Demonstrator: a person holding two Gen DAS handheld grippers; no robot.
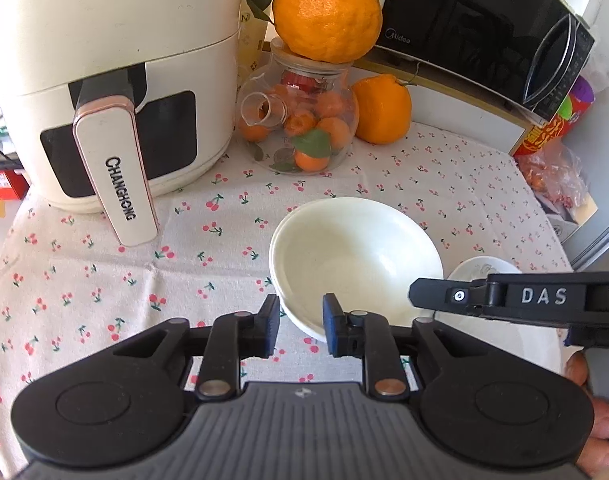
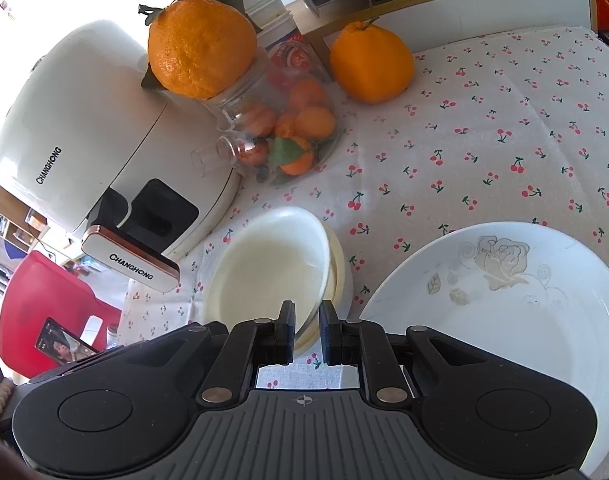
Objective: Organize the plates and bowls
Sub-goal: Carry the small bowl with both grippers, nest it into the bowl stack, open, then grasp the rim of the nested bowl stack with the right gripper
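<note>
Two white bowls point(image 1: 356, 256) sit nested on my desk point(image 1: 104, 280), just left of one rose-printed plate point(image 2: 504, 292). My left tool point(image 1: 301, 326) is parted around the near rim of the stack, pads not touching it. My right tool point(image 2: 307, 330) is nearly closed over the rim; whether the pads actually pinch it, I cannot tell. Behind: one air fryer point(image 1: 116, 80), one glass teapot point(image 1: 300, 124) of small oranges, two large oranges point(image 1: 328, 8), one microwave point(image 1: 484, 28).
</note>
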